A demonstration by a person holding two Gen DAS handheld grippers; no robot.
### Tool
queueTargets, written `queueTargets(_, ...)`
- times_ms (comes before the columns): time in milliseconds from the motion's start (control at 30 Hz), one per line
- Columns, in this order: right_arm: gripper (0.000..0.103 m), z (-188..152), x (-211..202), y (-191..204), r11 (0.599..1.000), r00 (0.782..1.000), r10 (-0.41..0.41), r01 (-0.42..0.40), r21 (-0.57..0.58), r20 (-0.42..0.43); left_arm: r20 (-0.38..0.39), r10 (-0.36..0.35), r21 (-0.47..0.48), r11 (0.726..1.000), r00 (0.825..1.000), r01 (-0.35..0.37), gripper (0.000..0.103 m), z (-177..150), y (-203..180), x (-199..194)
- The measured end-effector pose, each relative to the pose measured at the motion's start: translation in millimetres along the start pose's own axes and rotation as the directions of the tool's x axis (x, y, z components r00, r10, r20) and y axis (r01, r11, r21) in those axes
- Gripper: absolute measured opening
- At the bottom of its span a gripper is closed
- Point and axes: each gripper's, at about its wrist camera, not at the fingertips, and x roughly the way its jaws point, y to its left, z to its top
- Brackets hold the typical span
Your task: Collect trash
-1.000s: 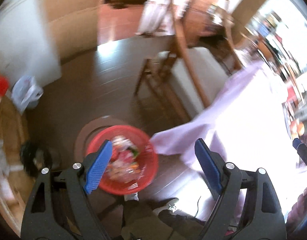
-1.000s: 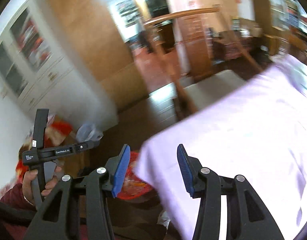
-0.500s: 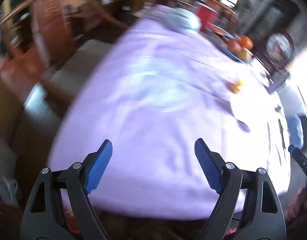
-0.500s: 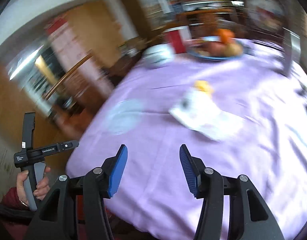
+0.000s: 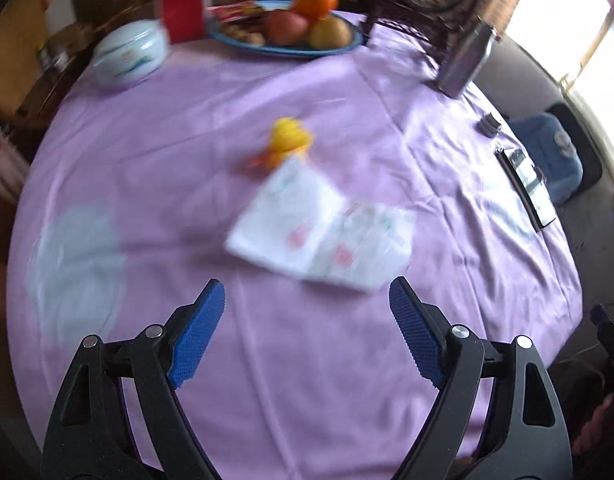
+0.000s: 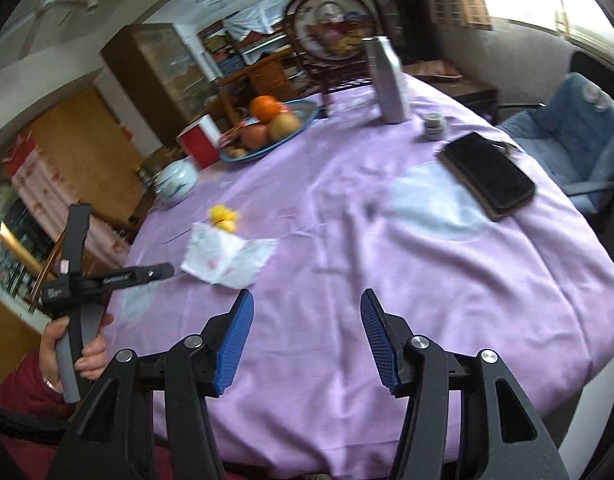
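Both units pointed steeply down over the surface (image 5: 347, 400). The left hand-held gripper (image 5: 305, 334) had its jaws wide apart and empty. The right hand-held gripper (image 6: 307, 344) had its jaws opening, with nothing between them. The crumpled paper (image 5: 323, 232) lay just ahead of the left hand-held gripper, touching a yellow scrap (image 5: 289, 140). One second earlier, both views showed the floor and a red basket.

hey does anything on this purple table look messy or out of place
Yes. A crumpled white paper napkin lies loose in the middle of the purple tablecloth, with yellow-orange scraps, blurred, touching its far edge. Everything else, the fruit plate, lidded bowl and black wallet, sits tidily near the edges.
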Motion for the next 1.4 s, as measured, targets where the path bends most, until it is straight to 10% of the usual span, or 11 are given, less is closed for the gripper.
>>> queueTargets(667, 0.057, 33.4, 44.2, -36.2, 0.999, 0.994, -0.039, 0.037, -0.02, -0.106, -0.094, 0.078, -0.006, 0.997, 0.993, -0.079, 0.079, 23.2, -21.0, 96.2)
queueTargets(967, 0.057, 43.1, 66.6, -17.1, 0.998, 0.99, 0.0, -0.009, -0.065, -0.139, -0.068, -0.01, -0.088, 0.996, 0.998, 0.004, 0.011, 8.8, 8.8, 75.0)
queueTargets(1167, 0.057, 47.1, 74.6, 0.0, 0.994, 0.988, 0.031, -0.046, -0.099, -0.151, -0.008, -0.066, -0.107, 0.992, 0.998, 0.065, 0.015, 6.7, 15.1, 47.1)
queueTargets(1400, 0.057, 47.6, 72.2, 3.9, 0.992, 0.989, 0.027, -0.044, -0.115, -0.145, 0.024, 0.016, -0.146, 0.989, 1.0, -0.012, 0.054, 21.4, 35.4, 44.0)
